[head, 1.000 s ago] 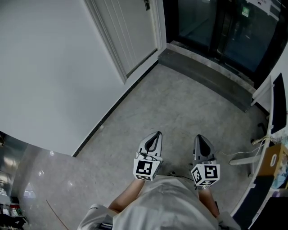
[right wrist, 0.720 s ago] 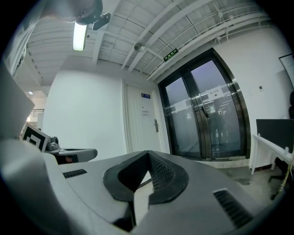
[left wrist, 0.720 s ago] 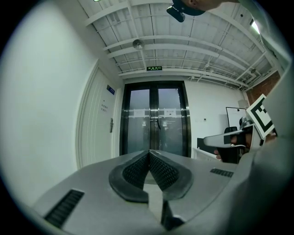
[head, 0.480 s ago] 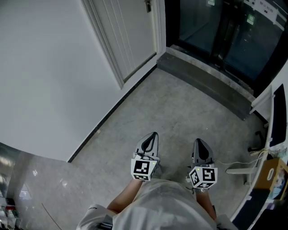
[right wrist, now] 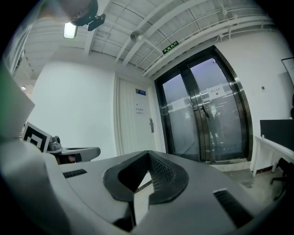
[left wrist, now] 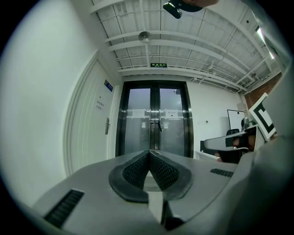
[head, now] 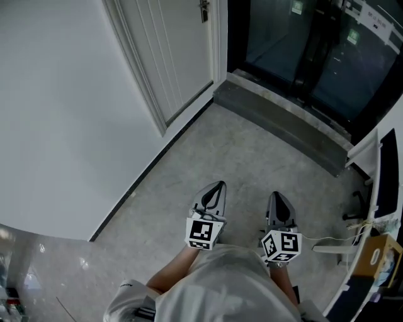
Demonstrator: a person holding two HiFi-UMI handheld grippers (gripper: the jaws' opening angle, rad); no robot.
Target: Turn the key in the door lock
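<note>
Here, my left gripper (head: 216, 188) and right gripper (head: 278, 200) point side by side over the floor (head: 245, 144), jaws pressed together, empty; the door lock (head: 204, 9) sits on the white door (head: 176, 56), far left.

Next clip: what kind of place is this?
Probably an office building's entrance hallway: glass double doors under a green exit sign, a white side door bearing a small blue plate, and a bare stone-look floor.
</note>
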